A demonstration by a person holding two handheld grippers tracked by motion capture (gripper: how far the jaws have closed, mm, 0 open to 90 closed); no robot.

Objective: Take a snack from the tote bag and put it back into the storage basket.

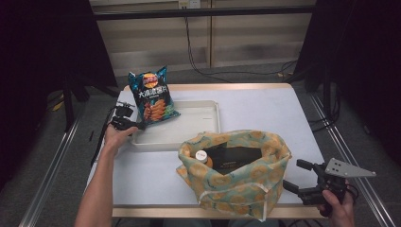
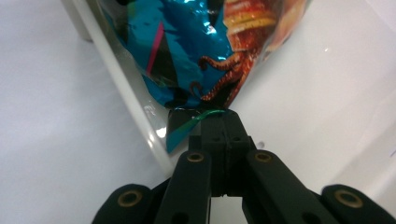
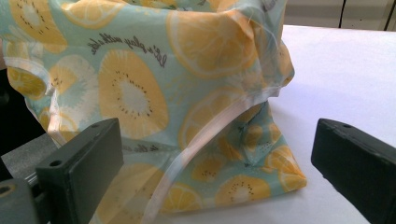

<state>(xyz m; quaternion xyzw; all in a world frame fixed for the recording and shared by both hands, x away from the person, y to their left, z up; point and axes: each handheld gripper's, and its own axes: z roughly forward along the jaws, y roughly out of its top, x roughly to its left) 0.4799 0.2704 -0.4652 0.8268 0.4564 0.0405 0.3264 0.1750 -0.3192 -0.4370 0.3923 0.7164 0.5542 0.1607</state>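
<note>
A blue crisp bag (image 1: 153,96) stands tilted over the left end of a white tray (image 1: 198,124). My left gripper (image 1: 138,126) is shut on the bag's lower corner, seen up close in the left gripper view, where the jaws (image 2: 217,123) pinch the foil edge of the crisp bag (image 2: 196,51) just above the white tray (image 2: 140,116) rim. A lemon-print cloth bag (image 1: 236,170) stands open at the table's front, with an orange-capped bottle (image 1: 203,157) and a dark item inside. My right gripper (image 1: 295,175) is open beside the cloth bag (image 3: 154,93), touching nothing.
The white table (image 1: 265,106) has free surface at the back right. Its front edge lies just below the cloth bag. Dark stands and cables flank the table on both sides.
</note>
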